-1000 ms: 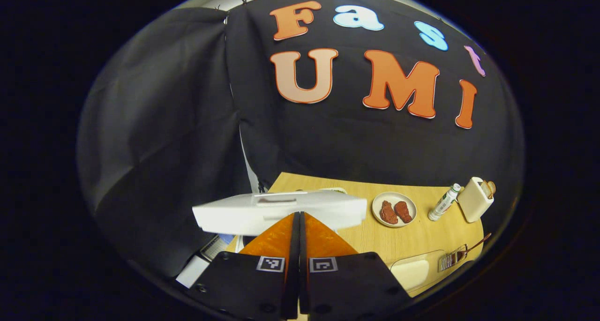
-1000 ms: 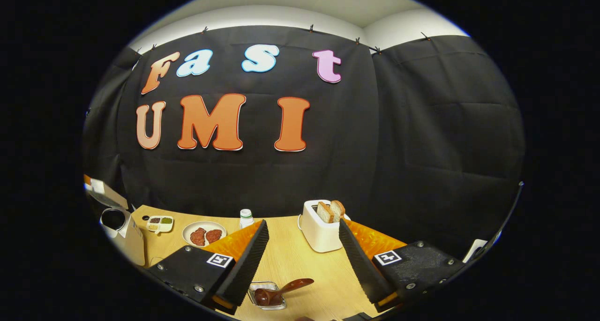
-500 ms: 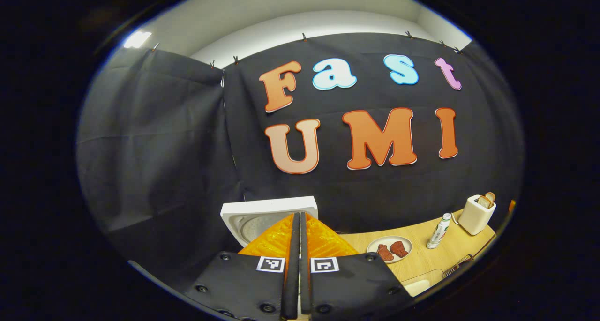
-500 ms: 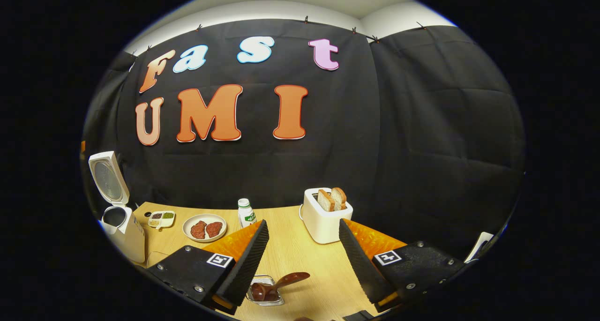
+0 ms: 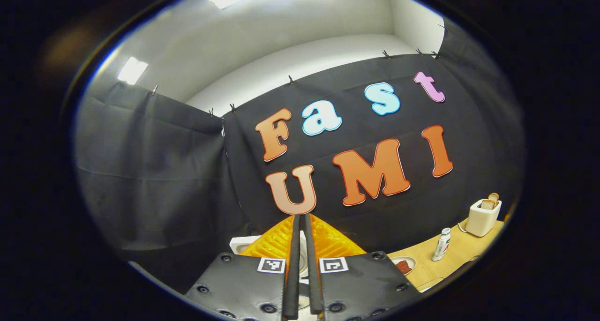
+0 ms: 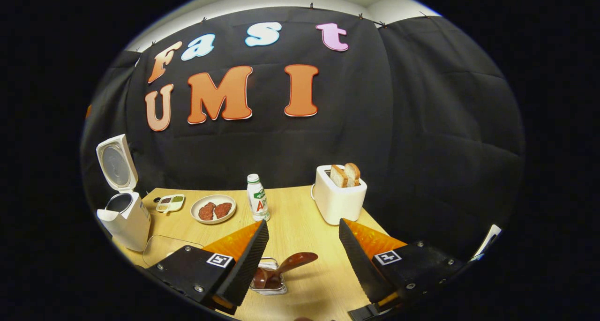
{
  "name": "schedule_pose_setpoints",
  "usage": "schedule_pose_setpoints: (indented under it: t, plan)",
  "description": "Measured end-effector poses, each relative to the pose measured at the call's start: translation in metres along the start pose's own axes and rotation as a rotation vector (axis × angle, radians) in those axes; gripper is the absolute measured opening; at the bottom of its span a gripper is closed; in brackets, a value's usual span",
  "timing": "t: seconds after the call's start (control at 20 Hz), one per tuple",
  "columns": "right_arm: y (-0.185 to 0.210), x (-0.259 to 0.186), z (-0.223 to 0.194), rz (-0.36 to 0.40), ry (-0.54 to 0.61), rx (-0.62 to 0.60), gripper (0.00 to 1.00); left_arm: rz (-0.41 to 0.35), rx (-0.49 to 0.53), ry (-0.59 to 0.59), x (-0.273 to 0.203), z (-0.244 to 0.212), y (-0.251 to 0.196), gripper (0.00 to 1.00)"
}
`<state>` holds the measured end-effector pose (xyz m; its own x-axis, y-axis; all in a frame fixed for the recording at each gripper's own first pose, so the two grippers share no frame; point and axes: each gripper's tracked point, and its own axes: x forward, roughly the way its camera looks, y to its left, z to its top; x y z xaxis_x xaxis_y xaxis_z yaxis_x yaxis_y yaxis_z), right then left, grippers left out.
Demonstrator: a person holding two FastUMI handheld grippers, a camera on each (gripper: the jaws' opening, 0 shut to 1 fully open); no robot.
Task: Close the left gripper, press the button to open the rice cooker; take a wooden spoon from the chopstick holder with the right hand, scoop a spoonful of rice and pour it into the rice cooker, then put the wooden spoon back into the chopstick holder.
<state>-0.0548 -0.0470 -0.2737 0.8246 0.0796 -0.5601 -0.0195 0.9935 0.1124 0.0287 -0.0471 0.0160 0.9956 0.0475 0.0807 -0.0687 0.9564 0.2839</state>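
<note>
Black screw-studded claw [image 6: 302, 260] plates with 2 square coded markers and orange ribbed backing.

Rice cooker [image 6: 124, 213] left; toaster [image 6: 340, 200] right of bottle [image 6: 257, 197].

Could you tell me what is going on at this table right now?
A person is working with two handheld grippers. The rice cooker at the table's left end stands with its lid up. The left gripper is shut and empty, raised toward the wall. The right gripper is open above the wooden spoon, which rests in the small wire chopstick holder; it has not gripped it yet.
</note>
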Motion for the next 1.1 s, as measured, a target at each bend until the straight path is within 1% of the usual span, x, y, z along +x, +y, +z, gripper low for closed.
schedule_pose_setpoints:
  t: [0.05, 0.1, 0.2, 0.25, 0.4, 0.45, 0.55, 0.6, 0.7, 0.75, 0.85, 0.9, 1.0, 1.05, 1.1]
  plan:
    - [0.003, 0.001, -0.006, 0.012, 0.012, -0.003, 0.94, -0.01, -0.001, 0.0, -0.003, -0.002, -0.008, 0.09]
    - [0.005, 0.003, -0.012, 0.022, 0.024, -0.008, 0.94, -0.021, -0.005, 0.003, -0.007, -0.002, -0.014, 0.24]
    - [0.008, 0.004, -0.025, 0.044, 0.05, -0.019, 0.94, -0.046, -0.017, 0.011, -0.011, -0.001, -0.026, 0.25]
    - [0.009, 0.005, -0.031, 0.053, 0.062, -0.025, 0.94, -0.067, -0.028, 0.017, -0.011, -0.001, -0.033, 0.32]
    - [0.009, 0.012, -0.049, 0.069, 0.104, -0.046, 0.94, -0.08, -0.037, 0.033, -0.018, -0.002, -0.043, 0.7]
    - [0.007, 0.014, -0.055, 0.072, 0.117, -0.046, 0.94, -0.075, -0.036, 0.036, -0.019, -0.002, -0.045, 0.74]
    - [0.009, 0.02, -0.067, 0.089, 0.148, -0.03, 0.94, -0.086, -0.047, 0.051, -0.019, -0.003, -0.052, 0.92]
    - [0.011, 0.024, -0.072, 0.095, 0.163, -0.025, 0.94, -0.091, -0.053, 0.06, -0.019, -0.003, -0.055, 0.96]
    - [0.014, 0.031, -0.08, 0.11, 0.187, -0.02, 0.94, -0.091, -0.059, 0.075, -0.024, -0.004, -0.059, 0.95]
    - [0.013, 0.033, -0.085, 0.118, 0.198, -0.015, 0.94, -0.087, -0.057, 0.082, -0.024, -0.005, -0.059, 1.0]
    - [0.02, 0.037, -0.093, 0.14, 0.221, 0.007, 0.93, -0.075, -0.068, 0.091, -0.026, -0.005, -0.06, 1.0]
    - [0.023, 0.04, -0.097, 0.154, 0.232, 0.024, 0.92, -0.072, -0.077, 0.097, -0.03, -0.004, -0.062, 0.99]
    - [0.029, 0.044, -0.103, 0.171, 0.254, 0.059, 0.86, -0.072, -0.083, 0.117, -0.034, -0.005, -0.067, 0.98]
    - [0.031, 0.045, -0.106, 0.176, 0.259, 0.07, 0.81, -0.07, -0.086, 0.127, -0.036, -0.007, -0.068, 0.98]
    - [0.033, 0.046, -0.107, 0.184, 0.262, 0.078, 0.8, -0.067, -0.09, 0.135, -0.04, -0.009, -0.07, 0.98]
